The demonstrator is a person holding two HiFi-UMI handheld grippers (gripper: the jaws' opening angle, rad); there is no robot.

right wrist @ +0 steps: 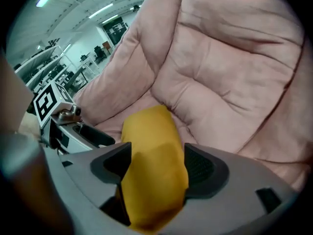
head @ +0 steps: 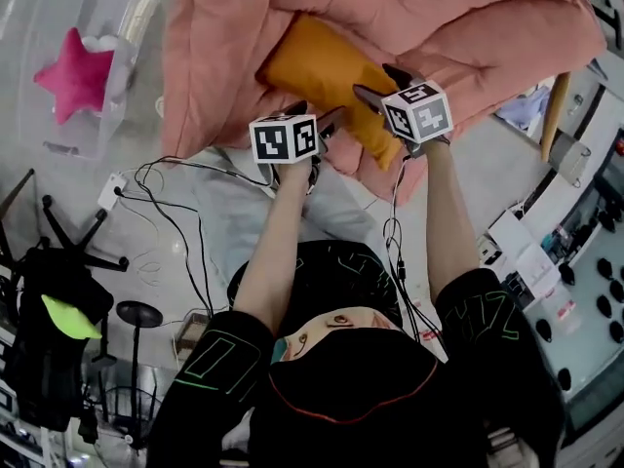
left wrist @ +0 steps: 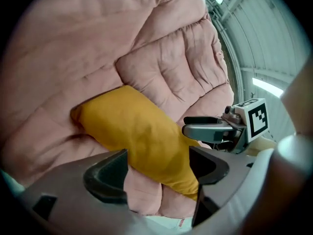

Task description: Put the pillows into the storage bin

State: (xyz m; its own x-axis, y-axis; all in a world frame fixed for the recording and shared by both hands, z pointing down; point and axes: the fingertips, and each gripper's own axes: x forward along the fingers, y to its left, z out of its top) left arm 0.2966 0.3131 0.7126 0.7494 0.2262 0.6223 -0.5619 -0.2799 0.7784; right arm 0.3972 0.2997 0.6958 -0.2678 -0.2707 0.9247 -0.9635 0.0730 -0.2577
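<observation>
Pink quilt [head: 458, 22]: a thick padded heap, used here as the landmark.
Mustard pillow [head: 327, 71]: lies slantwise on the quilt's near folds, with its lower end close to the quilt's near edge. It is sunk a little into the padding, which is probably why it is approached from above.
Storage bin [head: 129, 61]: clear-walled, on the floor well apart from the quilt, off its left edge in the head view.
Star pillow [head: 76, 74]: pink, already inside the bin, so that part looks done.
Left gripper [left wrist: 159, 168]: jaws spread wide over the quilt and straddling the mustard pillow partway along. A strip of quilt shows between one pad and the pillow, so nothing is held.
Right gripper [right wrist: 156, 168]: jaws also wide, set down over the pillow's near end, just beside the left gripper. The cloth bulges up and fills the gap, but it looks unpinched, so I judge there is no grip yet.
Why both: a long, soft pillow would likely sag from a single hold, and two holds keep it level for carrying.
Step in hand: closing on the pillow, by my reading.
Risk: a quilt fold could be caught along with the pillow.
</observation>
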